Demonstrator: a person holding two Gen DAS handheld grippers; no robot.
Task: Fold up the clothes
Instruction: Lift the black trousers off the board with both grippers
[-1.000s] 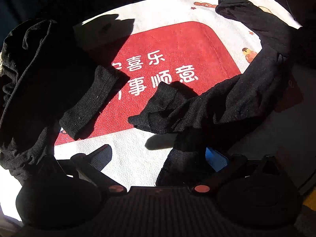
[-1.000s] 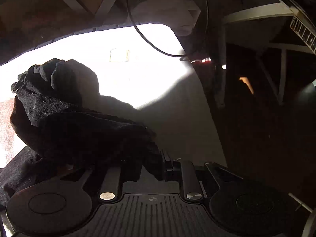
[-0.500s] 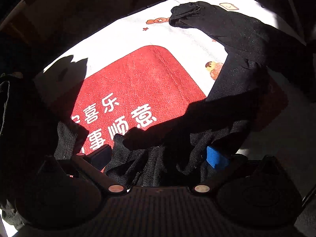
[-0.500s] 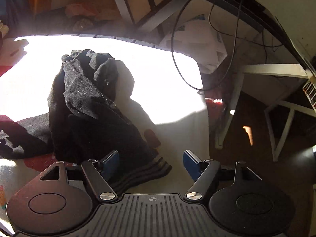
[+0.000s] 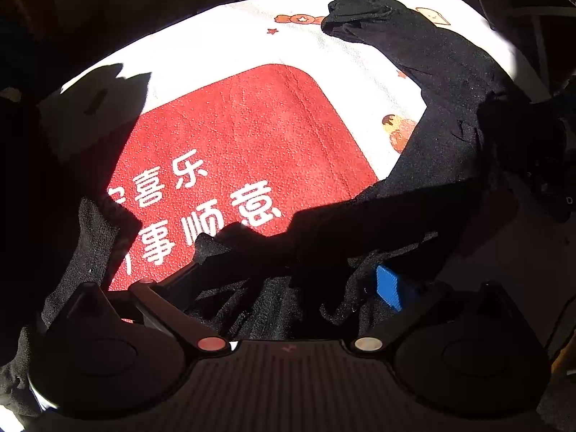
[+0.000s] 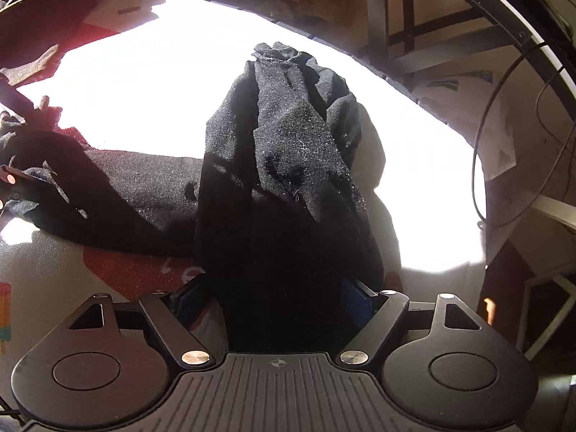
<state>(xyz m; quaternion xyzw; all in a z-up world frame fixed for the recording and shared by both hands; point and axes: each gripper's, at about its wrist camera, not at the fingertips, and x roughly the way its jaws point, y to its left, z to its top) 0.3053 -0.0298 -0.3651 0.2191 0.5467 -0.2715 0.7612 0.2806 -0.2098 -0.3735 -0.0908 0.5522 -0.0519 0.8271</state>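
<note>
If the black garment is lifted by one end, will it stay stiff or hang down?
The black garment probably hangs limp: it already bunches in soft folds. It looks light and thin. On the mat it likely drags rather than slides.

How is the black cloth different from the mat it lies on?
Colour: the cloth is plain black; the mat is white with a red panel, white characters and small cartoon prints.
Pose: the cloth is bunched and creased; the mat lies flat.
Surface: the cloth looks fuzzy and knitted; the mat looks pebbled.
Both sit partly in bright sun and partly in shadow.
</note>
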